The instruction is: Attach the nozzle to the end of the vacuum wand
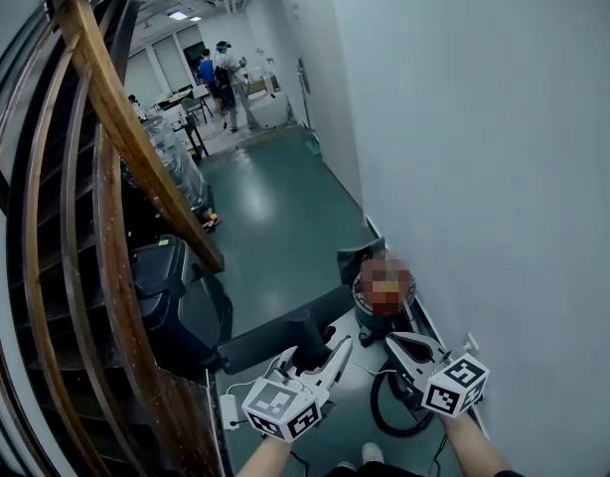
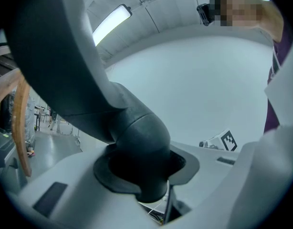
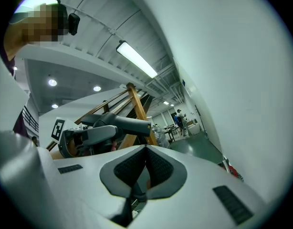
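Observation:
My left gripper (image 1: 327,354) is shut on a dark grey vacuum wand (image 1: 275,336), which lies level across the lower middle of the head view. In the left gripper view the wand's bent elbow (image 2: 137,142) sits between the jaws and the thick tube runs up to the left. My right gripper (image 1: 393,340) is just to the right of it, shut, with nothing in it (image 3: 146,170). From the right gripper view I see the left gripper (image 3: 82,138) and the wand's free end (image 3: 132,125). I cannot make out a separate nozzle.
The vacuum's canister (image 1: 373,318) stands on the green floor by the white wall (image 1: 484,167), with a black hose (image 1: 388,413) looped below it. A wooden stair rail (image 1: 136,147) and a black case (image 1: 171,296) stand at the left. People (image 1: 221,73) stand far down the corridor.

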Action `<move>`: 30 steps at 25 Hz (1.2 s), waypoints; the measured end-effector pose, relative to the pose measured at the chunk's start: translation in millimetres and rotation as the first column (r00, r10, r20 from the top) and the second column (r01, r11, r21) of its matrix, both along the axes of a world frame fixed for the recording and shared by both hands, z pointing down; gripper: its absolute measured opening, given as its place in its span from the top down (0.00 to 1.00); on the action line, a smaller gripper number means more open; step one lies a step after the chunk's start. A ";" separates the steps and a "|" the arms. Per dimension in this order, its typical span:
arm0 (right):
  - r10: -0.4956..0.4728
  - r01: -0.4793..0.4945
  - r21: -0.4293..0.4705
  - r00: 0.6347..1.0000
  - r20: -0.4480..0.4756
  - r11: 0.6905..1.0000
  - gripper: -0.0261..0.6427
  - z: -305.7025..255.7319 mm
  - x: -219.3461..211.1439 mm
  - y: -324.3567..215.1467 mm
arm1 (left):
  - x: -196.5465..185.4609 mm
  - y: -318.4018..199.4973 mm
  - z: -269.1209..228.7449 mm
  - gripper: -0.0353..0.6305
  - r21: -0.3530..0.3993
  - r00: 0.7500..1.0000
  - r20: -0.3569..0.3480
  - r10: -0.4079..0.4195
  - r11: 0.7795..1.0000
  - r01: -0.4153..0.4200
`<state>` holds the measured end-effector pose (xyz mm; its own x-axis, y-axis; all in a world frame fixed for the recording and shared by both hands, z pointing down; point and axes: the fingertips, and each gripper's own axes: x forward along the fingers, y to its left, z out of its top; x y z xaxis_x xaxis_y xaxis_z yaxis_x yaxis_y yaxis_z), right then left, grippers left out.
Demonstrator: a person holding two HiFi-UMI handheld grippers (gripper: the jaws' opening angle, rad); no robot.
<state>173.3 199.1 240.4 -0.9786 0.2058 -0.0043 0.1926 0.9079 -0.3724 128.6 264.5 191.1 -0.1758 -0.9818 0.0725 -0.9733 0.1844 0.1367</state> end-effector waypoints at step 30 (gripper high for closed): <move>0.198 -0.200 -0.028 0.978 -0.058 0.979 0.94 30.4 -250.1 -78.4 | -255.8 -87.7 24.3 0.75 -0.024 0.986 0.035 0.162 0.987 -0.161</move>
<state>-76.8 120.7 270.7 -0.9989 0.0076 0.0471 -0.0123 0.9130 -0.4079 -127.2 176.8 215.4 -0.0179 -0.9958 0.0899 -0.9948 0.0267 0.0979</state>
